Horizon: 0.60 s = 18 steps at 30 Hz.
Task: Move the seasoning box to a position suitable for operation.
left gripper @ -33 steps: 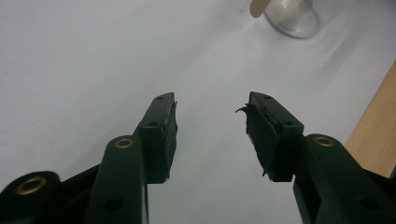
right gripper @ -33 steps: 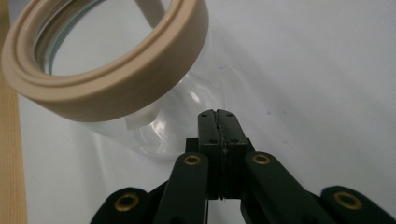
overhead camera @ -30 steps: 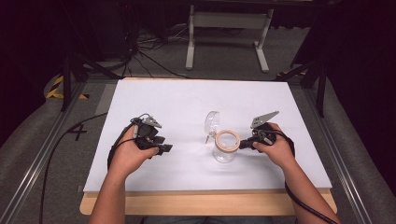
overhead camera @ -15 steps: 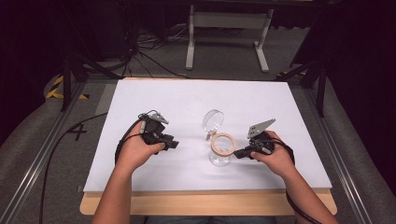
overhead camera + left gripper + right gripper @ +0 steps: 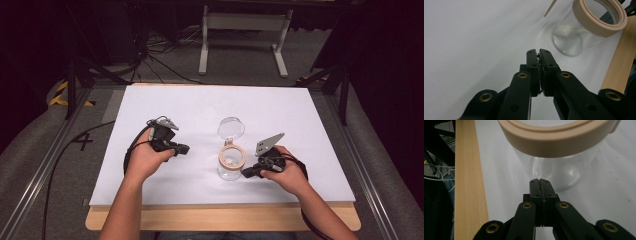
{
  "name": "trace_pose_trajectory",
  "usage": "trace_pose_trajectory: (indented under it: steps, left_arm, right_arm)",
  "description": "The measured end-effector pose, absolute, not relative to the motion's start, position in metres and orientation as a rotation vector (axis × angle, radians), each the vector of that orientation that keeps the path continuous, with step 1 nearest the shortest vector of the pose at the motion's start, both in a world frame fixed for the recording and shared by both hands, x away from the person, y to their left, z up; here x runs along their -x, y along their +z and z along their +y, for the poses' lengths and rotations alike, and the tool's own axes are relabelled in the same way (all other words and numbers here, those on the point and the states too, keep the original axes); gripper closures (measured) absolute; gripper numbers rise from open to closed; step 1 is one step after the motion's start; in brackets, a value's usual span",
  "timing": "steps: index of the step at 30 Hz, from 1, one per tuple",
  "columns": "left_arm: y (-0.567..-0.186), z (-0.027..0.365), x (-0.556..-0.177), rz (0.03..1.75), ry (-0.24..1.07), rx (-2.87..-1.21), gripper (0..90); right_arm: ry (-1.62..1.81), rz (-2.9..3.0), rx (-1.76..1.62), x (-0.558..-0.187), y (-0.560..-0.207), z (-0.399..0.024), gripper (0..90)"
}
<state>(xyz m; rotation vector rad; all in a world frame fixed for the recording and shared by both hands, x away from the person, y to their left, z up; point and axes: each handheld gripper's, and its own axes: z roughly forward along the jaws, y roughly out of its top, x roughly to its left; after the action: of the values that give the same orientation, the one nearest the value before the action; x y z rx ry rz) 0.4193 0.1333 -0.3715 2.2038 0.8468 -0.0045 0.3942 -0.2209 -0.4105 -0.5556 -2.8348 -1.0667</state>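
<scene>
Clear glass jar point(image 5: 231, 165) with a tan wooden ring around its mouth is standing upright just right of centre in the high view, on the white sheet covering the worktop point(image 5: 200, 107). Just above it in that frame, a clear round glass lid point(image 5: 231, 128) is lying flat on the sheet, near the jar.

I am holding the left tongs point(image 5: 184, 148) at centre left of the high view, well apart from the jar and pointing toward it. Its jaws have just been closing and are now meeting with nothing between them; the left gripper view is showing the two black tips point(image 5: 538, 53) pressed together above bare white sheet, with the jar point(image 5: 584, 27) at upper right.

I am holding the right tongs point(image 5: 246, 173) at lower right of centre in the high view, the tips sitting just beside the jar's base. Its jaws are fully closed and gripping nothing; in the right gripper view the shut tips point(image 5: 539, 182) are pointing at the lower glass wall of the jar point(image 5: 556, 170), which is looming across the top of the frame. Whether the tips are touching the glass I cannot tell. The pale wooden edge of the worktop point(image 5: 469, 182) is running down the left side there.
</scene>
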Motion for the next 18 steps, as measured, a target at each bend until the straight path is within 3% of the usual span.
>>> trace_pose_trajectory:
  steps: [9,18]
  left_arm:
    - [-0.374,0.135,-0.422,0.855,-0.009,-2.179,88.3]
    - [-0.369,0.129,-0.423,0.826,0.005,-2.163,89.5]
  right_arm:
    - [-1.085,-2.815,0.541,-0.392,-0.409,-0.217,90.0]
    - [-1.235,-2.838,0.606,-0.384,-0.381,-0.232,90.0]
